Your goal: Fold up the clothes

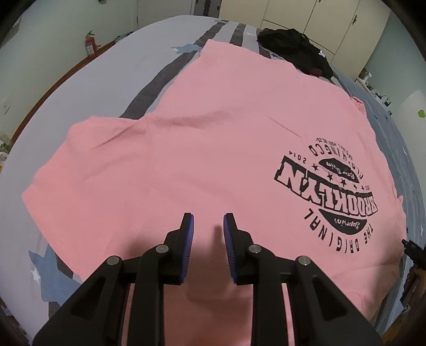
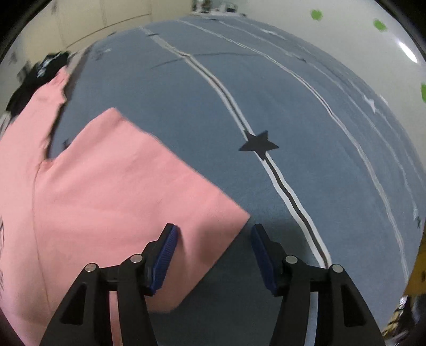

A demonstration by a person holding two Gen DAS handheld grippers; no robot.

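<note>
Pink T-shirt (image 1: pixel 202 149) — soft matt knit cloth, lightly creased, with a flat black printed logo (image 1: pixel 343 191). Bed sheet (image 2: pixel 306 111): matt woven cloth, printed stripes and stars. Gripper fingers (image 2: pixel 162 263) — matt black plastic, ribbed blue rubbery pads, shiny metal pins. Wardrobe doors (image 1: pixel 319 16): smooth, semi-gloss.

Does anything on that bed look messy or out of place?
Mostly no. The pink T-shirt lies spread flat on the bed cover, print up, with only light wrinkles near one sleeve. The one untidy thing is a dark garment left in a crumpled heap at the far edge, touching the shirt's hem.
</note>
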